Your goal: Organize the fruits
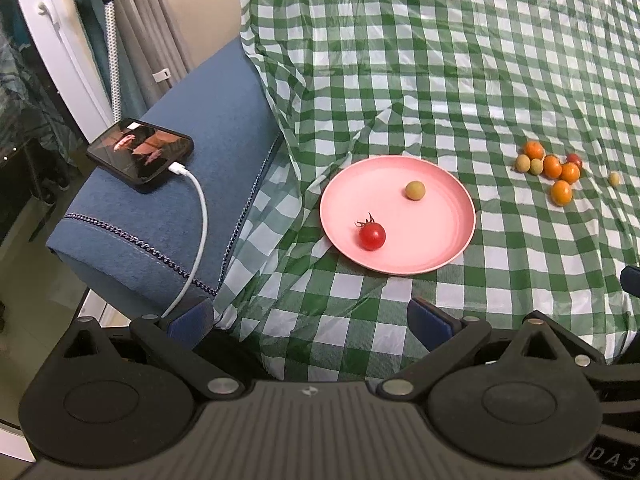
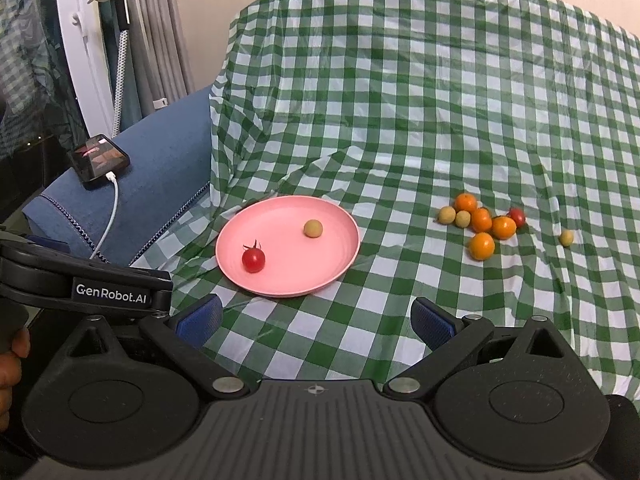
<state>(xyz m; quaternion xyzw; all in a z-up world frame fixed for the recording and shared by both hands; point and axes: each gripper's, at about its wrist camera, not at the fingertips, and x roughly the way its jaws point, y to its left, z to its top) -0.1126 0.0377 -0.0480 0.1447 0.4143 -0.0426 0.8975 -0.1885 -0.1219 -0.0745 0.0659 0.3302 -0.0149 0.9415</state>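
A pink plate (image 1: pixel 440 200) (image 2: pixel 280 216) lies on the green checked cloth. On it are a red cherry tomato (image 1: pixel 372 236) (image 2: pixel 253 260) and a tan longan (image 1: pixel 415 190) (image 2: pixel 313 228). To its right lies a cluster of orange kumquats (image 1: pixel 553 167) (image 2: pixel 481 220), tan longans (image 1: pixel 522 163) (image 2: pixel 447 215) and a second red tomato (image 1: pixel 574 159) (image 2: pixel 516 216), with one longan apart (image 1: pixel 614 179) (image 2: pixel 566 237). My left gripper (image 1: pixel 310 320) is open and empty, short of the plate. My right gripper (image 2: pixel 316 318) is open and empty, near the plate's front rim.
A blue sofa arm (image 1: pixel 192 184) (image 2: pixel 160 168) at the left bears a phone (image 1: pixel 140 155) (image 2: pixel 100 160) with a white charging cable (image 1: pixel 200 216). Curtains and a window frame stand behind it. The left gripper's body (image 2: pixel 80 280) shows at the right wrist view's left edge.
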